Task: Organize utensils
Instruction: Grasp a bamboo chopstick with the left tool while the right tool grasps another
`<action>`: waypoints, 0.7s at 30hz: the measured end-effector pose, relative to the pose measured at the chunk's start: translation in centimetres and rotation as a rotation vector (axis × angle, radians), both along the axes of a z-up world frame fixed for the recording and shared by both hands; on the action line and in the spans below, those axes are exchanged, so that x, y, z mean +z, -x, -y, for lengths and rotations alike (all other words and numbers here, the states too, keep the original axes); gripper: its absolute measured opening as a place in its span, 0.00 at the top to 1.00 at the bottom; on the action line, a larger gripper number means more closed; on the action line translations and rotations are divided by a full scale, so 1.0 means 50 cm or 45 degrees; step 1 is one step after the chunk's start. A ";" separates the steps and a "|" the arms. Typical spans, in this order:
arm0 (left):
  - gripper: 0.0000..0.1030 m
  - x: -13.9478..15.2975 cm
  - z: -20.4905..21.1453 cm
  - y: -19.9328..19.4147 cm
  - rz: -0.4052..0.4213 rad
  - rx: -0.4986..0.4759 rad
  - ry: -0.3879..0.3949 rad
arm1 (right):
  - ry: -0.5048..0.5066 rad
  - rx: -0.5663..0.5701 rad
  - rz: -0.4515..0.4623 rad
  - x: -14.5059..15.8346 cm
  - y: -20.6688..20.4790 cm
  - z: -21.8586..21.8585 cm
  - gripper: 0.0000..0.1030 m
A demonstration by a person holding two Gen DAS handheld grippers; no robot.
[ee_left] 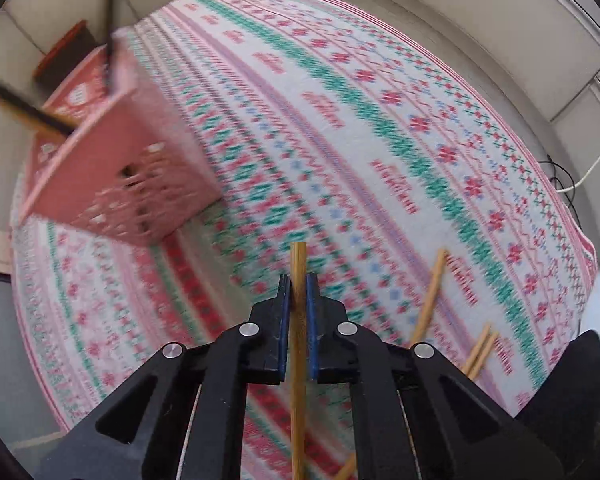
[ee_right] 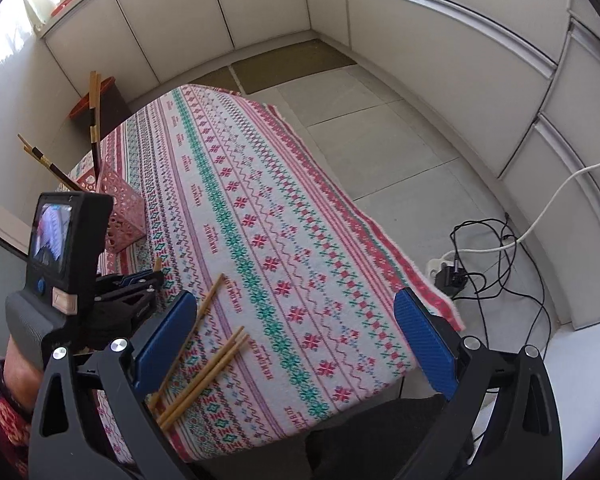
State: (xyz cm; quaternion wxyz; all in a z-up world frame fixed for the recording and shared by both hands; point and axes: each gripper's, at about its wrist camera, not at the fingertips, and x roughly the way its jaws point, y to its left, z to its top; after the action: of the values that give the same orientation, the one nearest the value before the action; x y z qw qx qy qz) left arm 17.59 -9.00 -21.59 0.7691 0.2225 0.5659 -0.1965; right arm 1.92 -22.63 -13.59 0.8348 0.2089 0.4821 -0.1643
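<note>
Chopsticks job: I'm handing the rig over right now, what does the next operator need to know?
Left gripper: fingers shut on one bamboo chopstick.
Right gripper: open, empty, over the near end of the table.
Pink basket: at the far left of the tablecloth, with dark-tipped chopsticks already standing in it.
Left to do: drop the held chopstick in the basket, then collect the loose bamboo chopsticks lying between the grippers.

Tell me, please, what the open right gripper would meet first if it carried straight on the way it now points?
Most likely the patterned knitted tablecloth: the right gripper points down at bare cloth between its blue pads. The loose bamboo chopsticks lie beside its left pad, probably just off that line, though depth is unclear.
</note>
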 end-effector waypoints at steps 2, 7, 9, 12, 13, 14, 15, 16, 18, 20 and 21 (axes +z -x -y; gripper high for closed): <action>0.93 0.030 -0.045 0.003 0.051 0.037 0.030 | -0.053 0.022 -0.036 -0.013 -0.039 -0.021 0.08; 0.93 0.128 -0.160 0.023 0.193 0.128 0.145 | -0.098 0.072 -0.209 -0.067 -0.135 -0.083 0.27; 0.93 0.161 -0.190 0.035 0.236 0.148 0.197 | -0.096 0.062 -0.283 -0.094 -0.164 -0.103 0.37; 0.93 0.198 -0.212 0.063 0.289 0.169 0.254 | -0.095 0.052 -0.372 -0.132 -0.191 -0.125 0.48; 0.93 0.211 -0.201 0.070 0.303 0.175 0.267 | -0.096 0.049 -0.392 -0.141 -0.197 -0.130 0.51; 0.93 0.222 -0.214 0.076 0.317 0.183 0.282 | -0.096 0.041 -0.413 -0.151 -0.204 -0.136 0.57; 0.93 0.229 -0.225 0.083 0.329 0.188 0.294 | -0.097 0.034 -0.427 -0.161 -0.209 -0.140 0.62; 0.93 0.238 -0.235 0.088 0.343 0.194 0.305 | -0.100 0.027 -0.441 -0.169 -0.214 -0.145 0.64; 0.93 0.258 -0.248 0.093 0.365 0.209 0.326 | -0.108 0.013 -0.476 -0.189 -0.223 -0.153 0.81; 0.93 0.276 -0.259 0.099 0.393 0.221 0.344 | -0.075 0.002 -0.429 -0.186 -0.229 -0.164 0.90; 0.93 0.281 -0.261 0.103 0.405 0.223 0.351 | -0.078 -0.008 -0.417 -0.187 -0.231 -0.166 0.91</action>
State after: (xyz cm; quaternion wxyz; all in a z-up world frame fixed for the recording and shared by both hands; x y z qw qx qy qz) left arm 12.46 4.07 -7.53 0.8859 0.0935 0.4225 -0.1669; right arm 13.49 -14.33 -22.94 0.7378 0.2061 0.6159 -0.1839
